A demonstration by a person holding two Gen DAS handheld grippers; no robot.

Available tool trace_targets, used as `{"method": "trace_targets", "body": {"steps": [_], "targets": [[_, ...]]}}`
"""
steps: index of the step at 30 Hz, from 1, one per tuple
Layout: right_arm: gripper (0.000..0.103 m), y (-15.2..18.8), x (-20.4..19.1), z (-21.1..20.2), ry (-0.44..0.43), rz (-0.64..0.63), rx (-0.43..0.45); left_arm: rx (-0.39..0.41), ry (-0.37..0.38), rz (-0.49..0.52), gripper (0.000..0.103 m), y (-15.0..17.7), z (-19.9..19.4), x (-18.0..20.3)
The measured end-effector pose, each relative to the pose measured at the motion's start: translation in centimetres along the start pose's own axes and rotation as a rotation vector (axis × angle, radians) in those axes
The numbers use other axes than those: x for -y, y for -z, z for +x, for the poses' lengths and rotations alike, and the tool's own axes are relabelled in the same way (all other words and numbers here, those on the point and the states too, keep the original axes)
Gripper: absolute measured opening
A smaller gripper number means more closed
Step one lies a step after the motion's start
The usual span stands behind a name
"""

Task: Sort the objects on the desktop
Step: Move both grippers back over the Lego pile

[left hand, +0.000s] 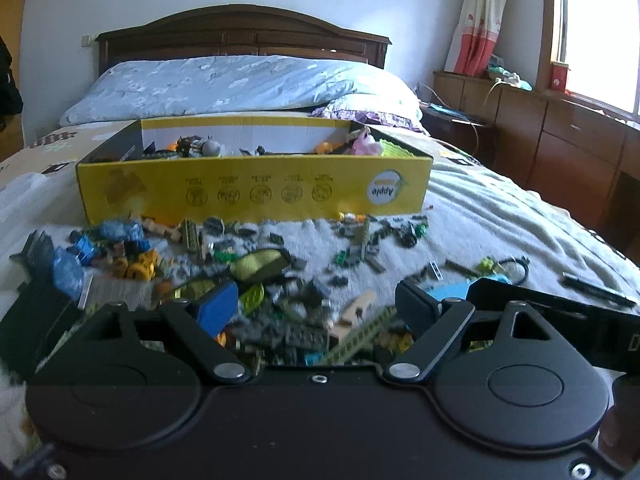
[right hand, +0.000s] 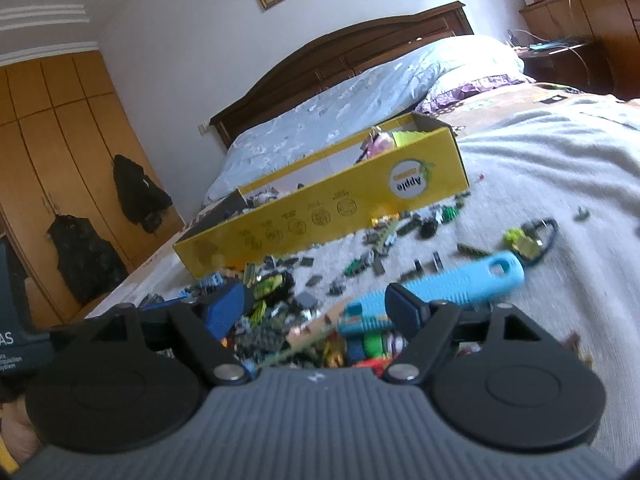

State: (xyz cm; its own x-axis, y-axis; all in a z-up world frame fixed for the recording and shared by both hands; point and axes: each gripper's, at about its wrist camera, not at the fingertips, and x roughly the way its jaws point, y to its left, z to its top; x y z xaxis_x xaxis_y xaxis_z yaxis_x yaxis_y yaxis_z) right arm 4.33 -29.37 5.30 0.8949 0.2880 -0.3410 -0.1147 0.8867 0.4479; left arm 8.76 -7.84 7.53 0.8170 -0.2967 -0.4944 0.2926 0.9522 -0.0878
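Note:
A yellow cardboard box [left hand: 256, 188] lies on the bed with several toys inside; it also shows in the right wrist view [right hand: 320, 216]. A heap of small toy bricks [left hand: 288, 304] is spread on the white blanket in front of it. My left gripper [left hand: 312, 308] is open and empty, low over the heap. My right gripper [right hand: 316, 308] is open and empty over the same heap [right hand: 280, 316]. A light blue ribbed handle [right hand: 460, 284] lies just beyond its right finger. The right gripper's black body [left hand: 560, 312] shows at the right of the left wrist view.
A black pen [left hand: 596, 290] lies on the blanket at right. A green piece with a black cord [right hand: 528, 240] lies beyond the handle. Pillows [left hand: 240, 84] and a wooden headboard stand behind the box. Wooden cabinets [left hand: 560, 140] line the right side, wardrobes [right hand: 60, 160] the left.

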Motion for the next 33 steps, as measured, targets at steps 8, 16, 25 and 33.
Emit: {"method": "trace_targets", "body": {"steps": [8, 16, 25, 33], "targets": [[0.087, 3.0, -0.3, -2.4, 0.022, -0.029, -0.003, 0.046, -0.009, 0.032, 0.088, 2.6, -3.1, 0.9], [0.09, 6.1, -1.4, -4.6, 0.025, -0.086, -0.011, 0.089, -0.033, -0.026, 0.089, 6.2, -6.5, 0.4], [0.092, 8.1, -3.2, -3.7, 0.063, -0.172, 0.002, 0.088, -0.11, -0.081, 0.09, 8.1, -7.6, -1.9], [0.092, 9.5, -0.5, -3.3, 0.199, -0.236, -0.011, 0.073, -0.094, -0.051, 0.09, 8.8, -6.9, -1.3]]}}
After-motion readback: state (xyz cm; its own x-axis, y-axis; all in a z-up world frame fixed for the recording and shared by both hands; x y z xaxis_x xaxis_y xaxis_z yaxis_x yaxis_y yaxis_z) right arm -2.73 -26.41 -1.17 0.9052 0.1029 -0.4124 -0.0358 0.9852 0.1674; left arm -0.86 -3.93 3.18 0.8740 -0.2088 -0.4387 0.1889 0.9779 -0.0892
